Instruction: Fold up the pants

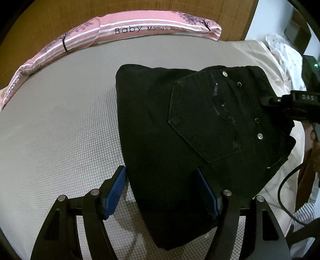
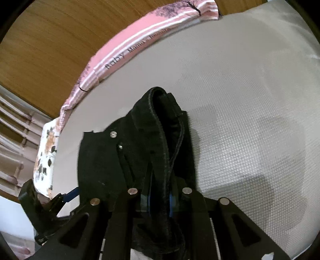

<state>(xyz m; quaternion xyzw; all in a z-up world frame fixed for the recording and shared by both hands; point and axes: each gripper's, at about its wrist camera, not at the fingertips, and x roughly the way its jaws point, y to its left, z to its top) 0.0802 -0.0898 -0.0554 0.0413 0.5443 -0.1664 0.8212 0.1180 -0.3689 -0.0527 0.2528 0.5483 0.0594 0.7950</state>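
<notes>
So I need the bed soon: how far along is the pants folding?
Mostly done: the black denim pants lie folded into a compact stack on the grey textured mattress. In hand: the right gripper is shut on the waistband edge, while the left gripper is open around the near edge. Left: release and flatten.

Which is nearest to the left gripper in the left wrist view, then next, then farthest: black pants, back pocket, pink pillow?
1. Black pants: between the open fingers of the left gripper.
2. Back pocket: farther up, to the right.
3. Pink pillow: along the wooden headboard, farthest.
</notes>
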